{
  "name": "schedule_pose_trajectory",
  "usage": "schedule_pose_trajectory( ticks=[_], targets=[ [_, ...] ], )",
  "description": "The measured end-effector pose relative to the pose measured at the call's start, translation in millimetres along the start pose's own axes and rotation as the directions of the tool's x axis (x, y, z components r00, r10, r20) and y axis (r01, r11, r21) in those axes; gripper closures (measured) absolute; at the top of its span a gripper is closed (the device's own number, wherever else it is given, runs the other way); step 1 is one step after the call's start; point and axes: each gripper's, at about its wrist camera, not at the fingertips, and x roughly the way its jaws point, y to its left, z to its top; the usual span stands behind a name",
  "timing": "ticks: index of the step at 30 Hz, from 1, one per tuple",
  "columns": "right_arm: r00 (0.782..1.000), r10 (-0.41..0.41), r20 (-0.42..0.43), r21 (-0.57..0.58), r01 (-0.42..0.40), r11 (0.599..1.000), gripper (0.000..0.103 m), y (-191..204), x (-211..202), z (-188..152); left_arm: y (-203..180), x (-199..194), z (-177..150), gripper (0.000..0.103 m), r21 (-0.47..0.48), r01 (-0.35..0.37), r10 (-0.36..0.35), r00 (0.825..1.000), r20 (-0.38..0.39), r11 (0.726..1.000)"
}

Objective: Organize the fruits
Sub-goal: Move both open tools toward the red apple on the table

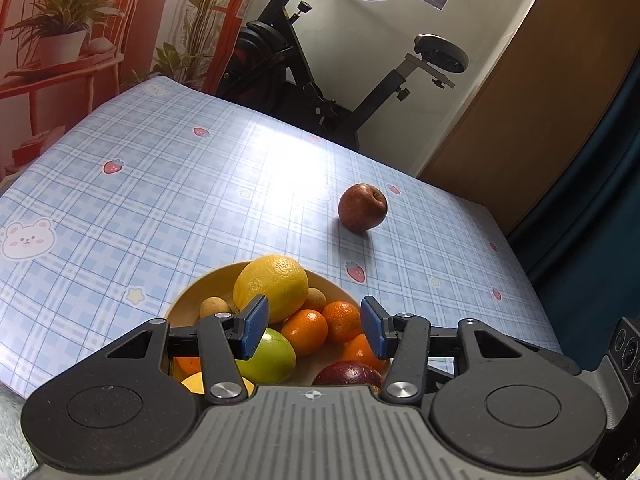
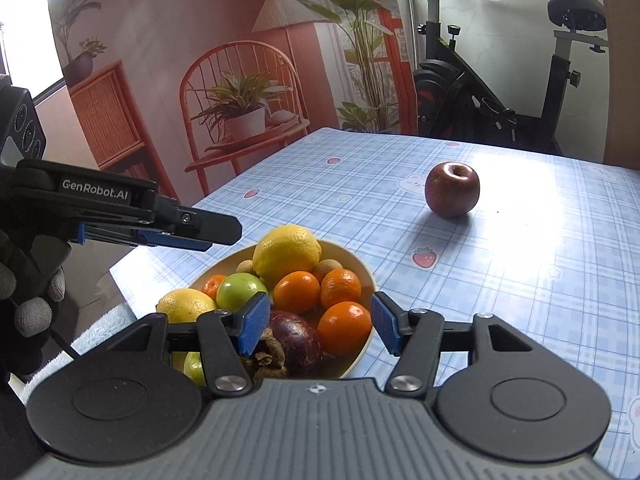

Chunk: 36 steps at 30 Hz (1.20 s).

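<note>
While both grippers hover with jaws wide and empty above the fruit bowl point(image 2: 362, 268), a dark red apple point(image 2: 452, 189) sits alone on the counter point(image 2: 540, 264), well beyond them.

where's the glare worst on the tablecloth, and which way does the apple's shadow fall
Left wrist view: the blue plaid tablecloth washes out left of the dark red apple, shadow underneath, lower right. Right wrist view: glare sits right of the apple, shadow trailing left.
</note>
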Motion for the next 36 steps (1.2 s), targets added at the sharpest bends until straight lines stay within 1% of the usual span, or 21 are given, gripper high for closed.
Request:
schedule_pose_trajectory(
  ticks=[5,7,11,14,17,22,24,27,31,36],
  targets=[
    [0.999,-0.041,0.027,-0.002,0.041,0.999,0.043,-14.7,0.1,8.9,-5.1,5.2,13.2,0.050,0.046,-0.024,0.023,0.999,0.023,0.999],
    [0.997,-0.070,0.043,-0.007,0.070,0.998,0.043,-19.8,1.1,13.1,-7.1,8.1,21.4,0.050,0.062,-0.031,0.029,0.999,0.036,0.998],
    [0.990,-0.112,0.091,-0.020,0.114,0.993,0.043,-32.2,5.6,23.4,-14.0,16.8,38.7,0.050,0.087,-0.037,0.033,0.998,0.050,0.995],
    [0.984,-0.132,0.116,-0.050,0.139,0.989,0.043,-38.1,13.0,32.2,-26.5,24.9,51.0,0.050,0.138,-0.044,0.035,0.997,0.070,0.989],
    [0.980,-0.147,0.134,-0.072,0.158,0.985,0.043,-45.5,23.0,38.8,-36.9,37.1,61.2,0.050,0.165,-0.035,0.025,0.998,0.064,0.986],
    [0.972,-0.173,0.160,-0.077,0.187,0.979,0.043,-60.2,40.7,48.1,-52.7,60.6,77.5,0.050,0.197,-0.021,0.011,0.999,0.051,0.980],
    [0.970,-0.176,0.166,-0.073,0.190,0.979,0.043,-67.0,48.5,51.4,-56.5,72.6,85.6,0.050,0.196,-0.012,0.004,0.999,0.042,0.981],
    [0.969,-0.179,0.169,-0.076,0.194,0.978,0.037,-77.9,63.0,54.9,-58.5,91.5,95.0,0.049,0.184,-0.006,0.001,1.000,0.028,0.983],
    [0.974,-0.168,0.150,-0.075,0.181,0.981,0.037,-90.6,85.1,55.4,-53.1,122.4,103.1,0.049,0.133,0.006,-0.002,1.000,-0.030,0.991],
    [0.980,-0.155,0.128,-0.081,0.166,0.983,0.037,-102.0,110.2,54.8,-48.6,150.1,105.3,0.049,0.104,0.008,0.000,0.997,-0.079,0.995]
  ],
)
